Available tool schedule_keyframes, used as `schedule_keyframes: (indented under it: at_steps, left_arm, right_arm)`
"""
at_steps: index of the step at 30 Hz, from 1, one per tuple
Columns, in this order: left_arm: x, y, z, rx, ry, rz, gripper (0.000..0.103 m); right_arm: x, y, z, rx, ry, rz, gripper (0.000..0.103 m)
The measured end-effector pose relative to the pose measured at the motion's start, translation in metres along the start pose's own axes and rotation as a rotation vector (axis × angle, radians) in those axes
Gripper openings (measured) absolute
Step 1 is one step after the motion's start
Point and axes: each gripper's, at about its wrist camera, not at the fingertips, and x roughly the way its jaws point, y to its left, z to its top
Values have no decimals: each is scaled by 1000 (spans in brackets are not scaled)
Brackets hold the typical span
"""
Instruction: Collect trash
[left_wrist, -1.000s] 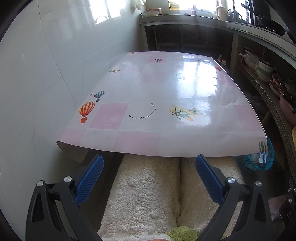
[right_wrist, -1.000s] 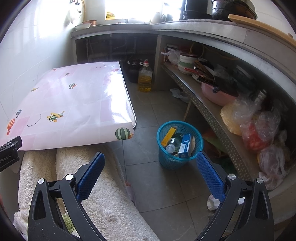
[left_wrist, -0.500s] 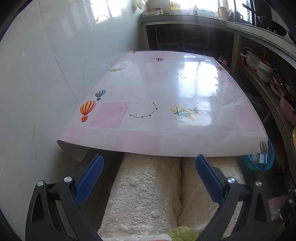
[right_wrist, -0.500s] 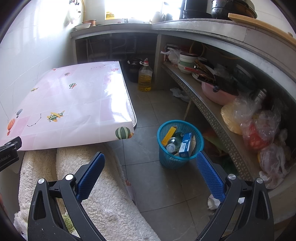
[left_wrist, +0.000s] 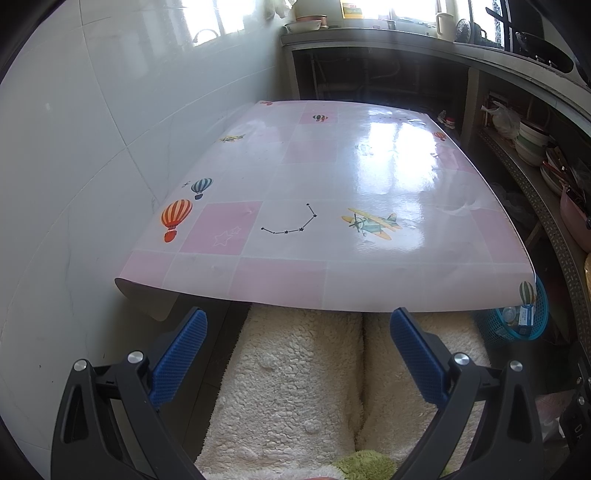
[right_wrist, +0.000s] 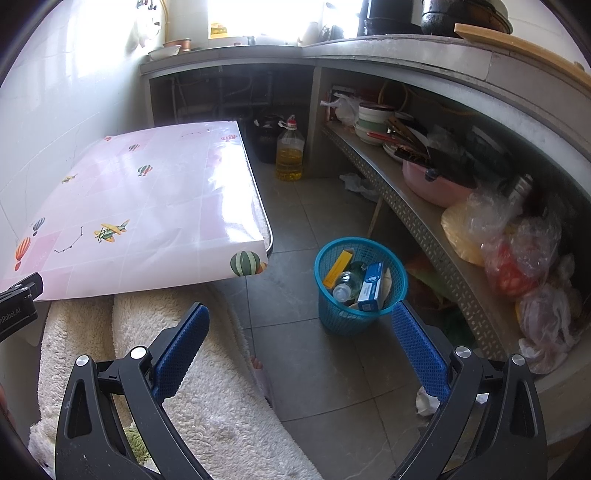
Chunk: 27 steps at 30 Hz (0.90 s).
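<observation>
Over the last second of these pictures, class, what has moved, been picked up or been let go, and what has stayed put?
Almost nothing changed. The left view crept a touch nearer the table; nothing was picked up or let go. Both tongs, left and right, stayed open and empty. The blue basket stayed on the floor with its bottle and boxes inside, and the crumpled paper still lies by the right tongs.

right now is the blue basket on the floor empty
No, the blue basket already holds a yellow box, a plastic bottle and a blue-and-white carton.

Upright blue basket (right_wrist: 360, 291), trash-filled
</observation>
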Motion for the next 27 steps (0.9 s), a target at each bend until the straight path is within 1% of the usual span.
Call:
schedule_keyframes:
  at_steps: [13,27]
  left_arm:
    - [4,5,-4,0,15,17,97]
    - [23,-4,-1,30,65,19,97]
  right_arm:
    - [9,2,-6,7,23,13,95]
    - [23,0,0,12,70,23,95]
